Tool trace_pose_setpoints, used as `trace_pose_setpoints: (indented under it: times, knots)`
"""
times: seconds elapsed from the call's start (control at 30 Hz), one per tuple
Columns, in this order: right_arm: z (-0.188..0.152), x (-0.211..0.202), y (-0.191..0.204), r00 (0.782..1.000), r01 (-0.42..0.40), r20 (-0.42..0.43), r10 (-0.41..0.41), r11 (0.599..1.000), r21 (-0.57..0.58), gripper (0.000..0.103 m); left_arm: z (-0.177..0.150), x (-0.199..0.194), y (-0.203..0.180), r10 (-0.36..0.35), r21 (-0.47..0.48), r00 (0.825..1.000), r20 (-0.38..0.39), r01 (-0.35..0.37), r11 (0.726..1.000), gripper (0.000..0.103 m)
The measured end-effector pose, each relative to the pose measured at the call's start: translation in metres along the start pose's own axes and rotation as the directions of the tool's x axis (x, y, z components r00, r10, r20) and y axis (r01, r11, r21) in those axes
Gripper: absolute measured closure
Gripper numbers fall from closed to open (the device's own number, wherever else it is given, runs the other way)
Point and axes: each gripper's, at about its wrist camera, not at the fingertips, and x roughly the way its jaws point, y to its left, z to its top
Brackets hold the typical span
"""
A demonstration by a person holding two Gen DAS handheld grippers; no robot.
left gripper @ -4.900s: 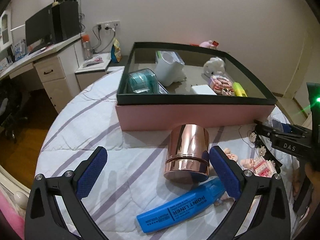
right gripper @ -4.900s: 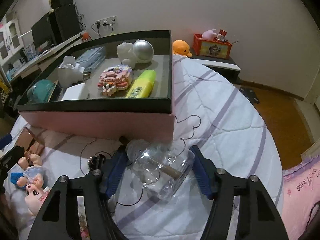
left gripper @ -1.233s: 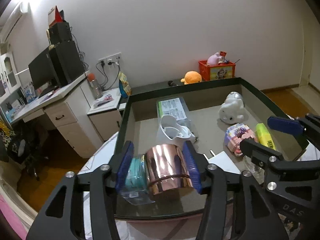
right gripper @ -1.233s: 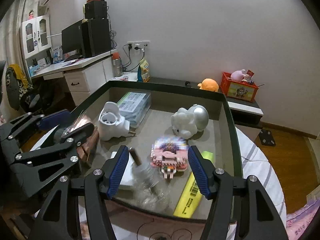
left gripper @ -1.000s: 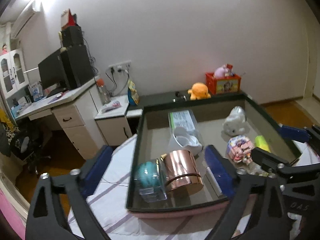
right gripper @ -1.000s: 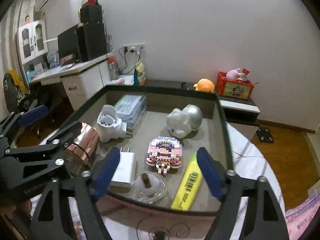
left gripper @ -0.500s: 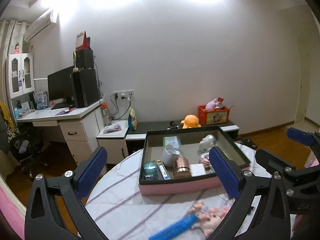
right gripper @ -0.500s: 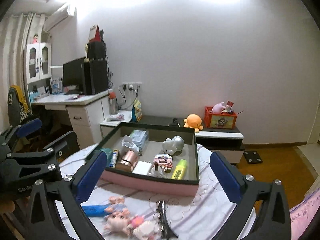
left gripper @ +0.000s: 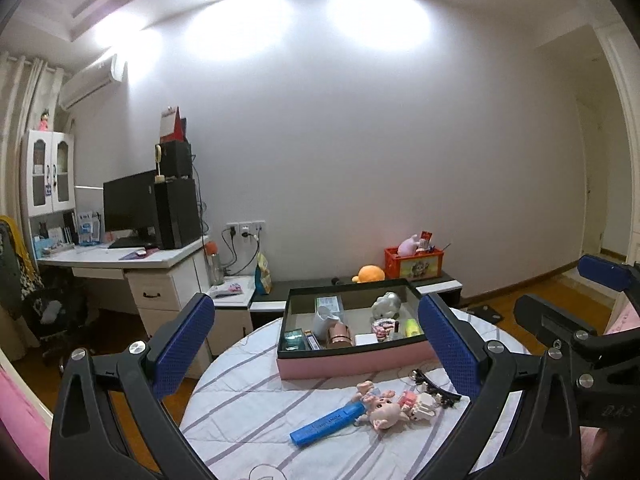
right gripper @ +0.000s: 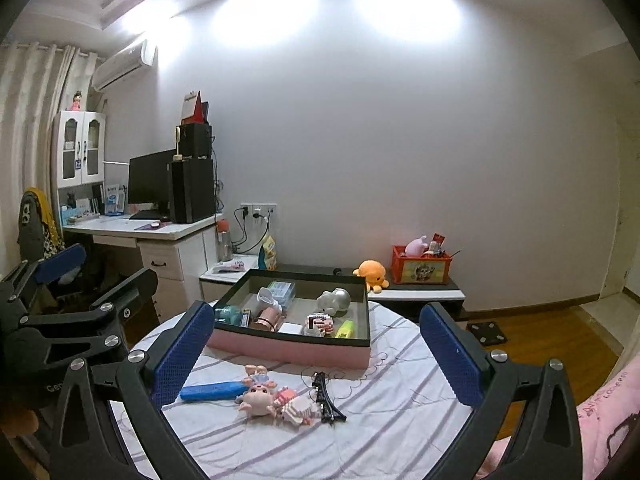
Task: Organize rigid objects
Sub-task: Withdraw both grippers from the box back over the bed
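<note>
High above the striped bedspread (left gripper: 248, 420), you hold both grippers level and side by side, aimed at the far wall. Your left gripper (left gripper: 316, 344) has its jaws spread wide with nothing between them; your right gripper (right gripper: 316, 344) is equally wide apart and empty. Well ahead, the pink box (right gripper: 292, 350) holds the copper cup (left gripper: 339, 337), with a yellow highlighter (right gripper: 345, 329) near its right wall. Just before the box lie a blue marker (left gripper: 326, 424) and a pig figurine (right gripper: 258, 399).

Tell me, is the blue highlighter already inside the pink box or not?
Outside. The blue highlighter lies flat on the striped cover, in front of the pink box, next to the small dolls.
</note>
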Motion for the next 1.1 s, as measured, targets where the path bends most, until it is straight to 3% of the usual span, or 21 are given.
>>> trace_pose_setpoints:
  times: [0.4, 0.67, 0.9, 1.1]
  knots:
    - [-0.012, -0.032, 0.005, 1.000, 0.016, 0.014, -0.016, 1.000, -0.010, 0.000, -0.009, -0.024, -0.002, -0.008, 0.021, 1.000, -0.005, 0.008, 1.000, 0.000]
    - [-0.024, -0.020, 0.004, 0.999, 0.017, -0.032, -0.017, 1.000, -0.007, 0.000, -0.030, -0.009, 0.004, -0.025, 0.028, 0.995, -0.093, 0.028, 0.999, 0.000]
    - [-0.052, 0.011, -0.004, 0.989, 0.028, -0.144, -0.027, 1.000, 0.003, 0.000, -0.063, 0.020, 0.014, -0.039, 0.004, 0.972, -0.232, 0.041, 0.999, 0.000]
    - [-0.072, 0.039, -0.009, 0.975, 0.030, -0.221, -0.028, 1.000, 0.008, 0.000, -0.093, 0.058, 0.020, -0.045, -0.008, 0.927, -0.372, 0.045, 0.999, 0.000]
